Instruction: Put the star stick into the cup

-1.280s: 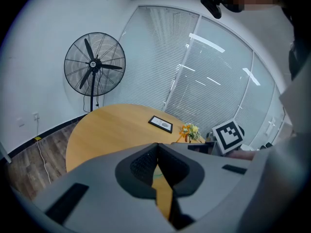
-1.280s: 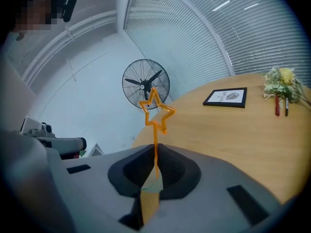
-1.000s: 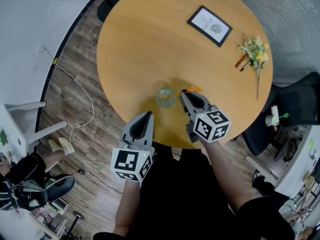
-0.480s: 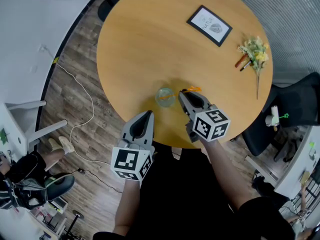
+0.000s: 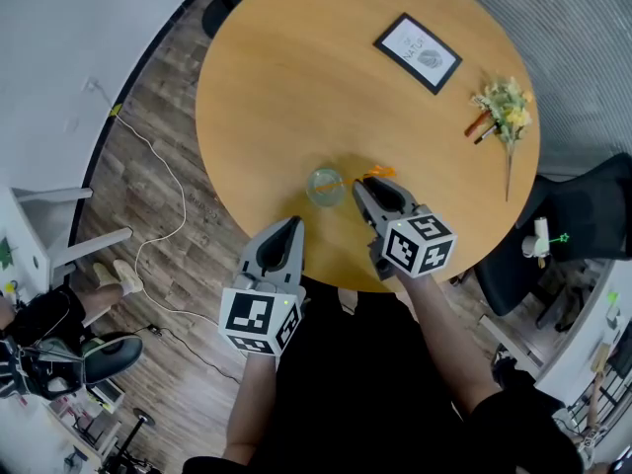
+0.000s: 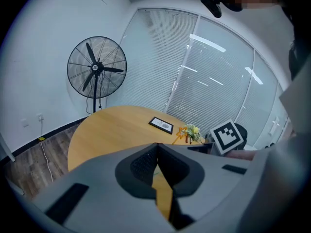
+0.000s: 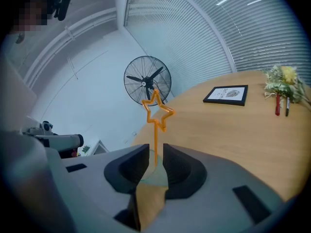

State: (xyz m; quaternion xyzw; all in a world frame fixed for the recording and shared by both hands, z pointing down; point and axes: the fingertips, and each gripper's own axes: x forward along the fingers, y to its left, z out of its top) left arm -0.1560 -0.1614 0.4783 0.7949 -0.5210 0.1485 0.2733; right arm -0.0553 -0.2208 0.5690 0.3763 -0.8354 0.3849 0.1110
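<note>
Right gripper (image 7: 155, 152): jaws drawn in to a narrow gap, closed on the shaft of the orange star stick (image 7: 155, 141), star end upright above the jaw tips.
Left gripper (image 6: 157, 147): jaws together, holding nothing, at the near edge of the bench (image 5: 286, 87).
Glass cup (image 5: 325, 186): on the bench, just left of the right gripper's tips, apart from the star stick.
Framed picture (image 5: 418, 52) and flower sprig (image 5: 504, 107): far side of the bench.
Standing fan (image 7: 147, 80): on the floor beyond the bench.

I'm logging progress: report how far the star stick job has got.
Done: the star stick is picked up, upright between the right gripper's jaws. In hand: it is held beside the cup, not yet in it. Left: lower the stick into the cup. The left gripper is shut and empty.
</note>
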